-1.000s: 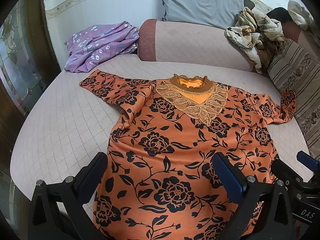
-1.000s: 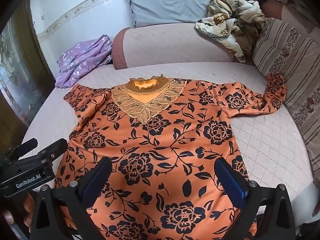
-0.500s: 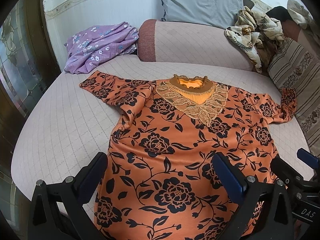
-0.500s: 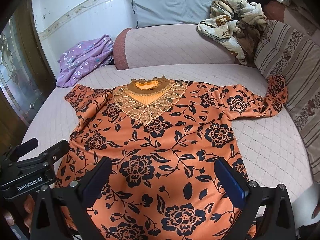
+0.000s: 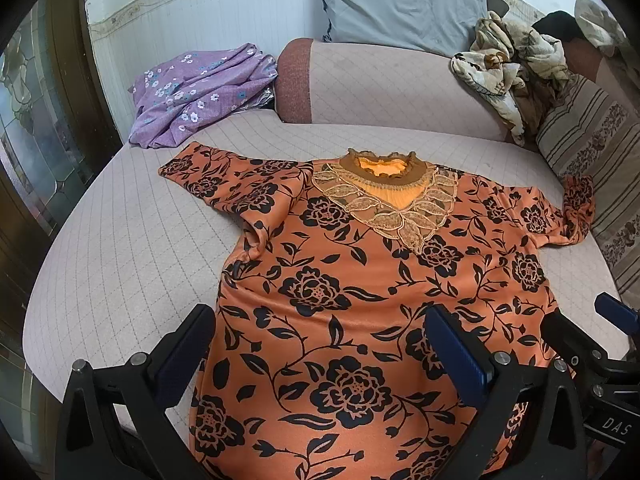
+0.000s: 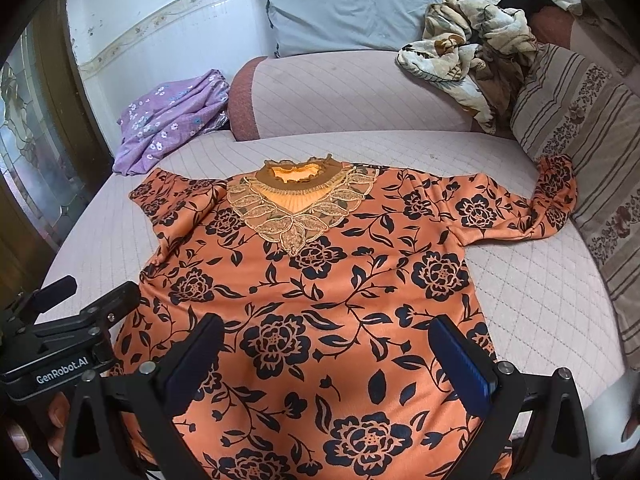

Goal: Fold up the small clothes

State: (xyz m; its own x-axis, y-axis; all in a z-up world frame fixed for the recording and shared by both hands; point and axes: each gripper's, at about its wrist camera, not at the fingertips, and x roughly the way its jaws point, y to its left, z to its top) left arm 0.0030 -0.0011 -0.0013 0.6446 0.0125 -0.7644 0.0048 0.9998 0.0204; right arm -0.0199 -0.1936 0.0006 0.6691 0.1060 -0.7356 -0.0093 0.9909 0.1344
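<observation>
The quilted bed [image 5: 120, 248] carries the orange floral top [image 5: 360, 280], spread face up, sleeves out, unfolded. Over the last second both views have barely shifted, so folding has not begun. Left gripper [image 5: 320, 352] and right gripper [image 6: 328, 360] hover over its hem, fingers wide, holding nothing

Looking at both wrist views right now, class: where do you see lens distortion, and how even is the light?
Left wrist view: the mattress edge bows, corners go black; soft, even light on the orange top.
Right wrist view: the same bowing, the wall border curves; no glare or hard shadows.
</observation>
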